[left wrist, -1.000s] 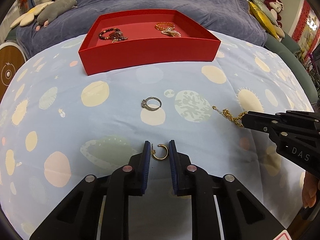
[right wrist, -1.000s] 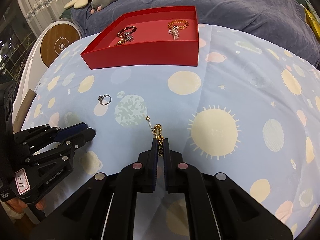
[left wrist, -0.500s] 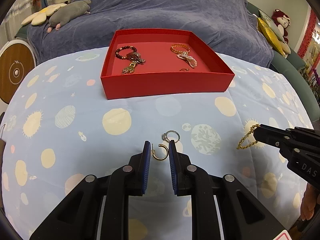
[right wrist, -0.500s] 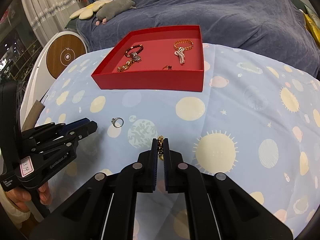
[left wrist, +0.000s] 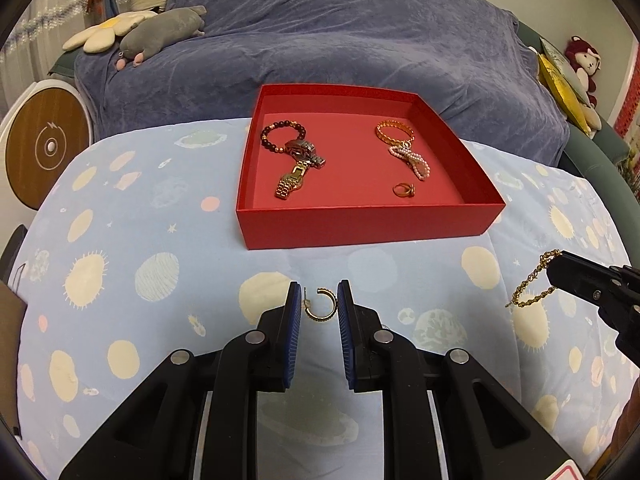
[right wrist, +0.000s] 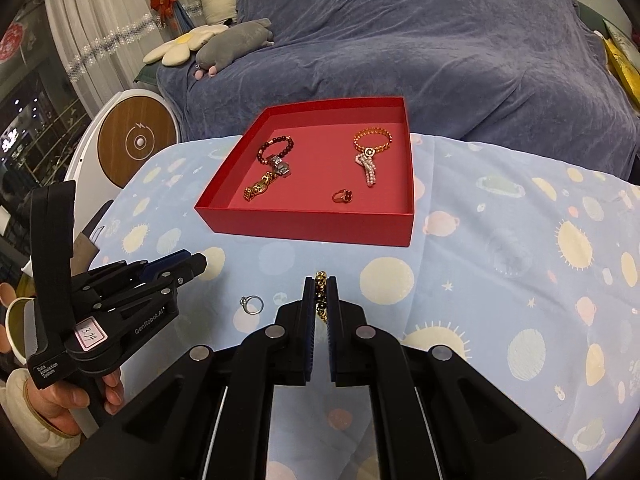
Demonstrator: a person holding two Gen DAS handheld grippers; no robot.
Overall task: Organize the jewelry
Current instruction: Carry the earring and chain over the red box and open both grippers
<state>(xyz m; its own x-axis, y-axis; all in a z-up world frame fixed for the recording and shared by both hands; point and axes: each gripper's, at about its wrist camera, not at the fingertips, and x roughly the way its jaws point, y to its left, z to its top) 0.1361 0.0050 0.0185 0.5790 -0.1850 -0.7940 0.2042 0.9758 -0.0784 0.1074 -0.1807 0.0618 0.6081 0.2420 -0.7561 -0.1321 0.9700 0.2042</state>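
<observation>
My left gripper (left wrist: 319, 300) is shut on a gold hoop earring (left wrist: 320, 307) and holds it above the cloth, in front of the red tray (left wrist: 360, 222). My right gripper (right wrist: 320, 286) is shut on a gold chain (right wrist: 320, 294), which hangs from its tips in the left wrist view (left wrist: 532, 284). The tray (right wrist: 308, 226) holds a dark bead bracelet (left wrist: 282, 136), a watch (left wrist: 298, 168), a gold bracelet (left wrist: 394, 130), a pearl piece (left wrist: 410, 158) and a gold ring (left wrist: 403, 189). A silver ring (right wrist: 251, 303) lies on the cloth below the left gripper (right wrist: 188, 264).
The table has a light blue planet-print cloth (left wrist: 160, 240). Behind it is a sofa under a blue cover (left wrist: 340, 32) with plush toys (left wrist: 160, 32). A round wood-faced device (right wrist: 136, 142) stands at the left.
Both grippers have risen from the cloth and moved toward the tray, carrying the earring and the chain. The chain now hangs free. The silver ring stayed on the cloth.
</observation>
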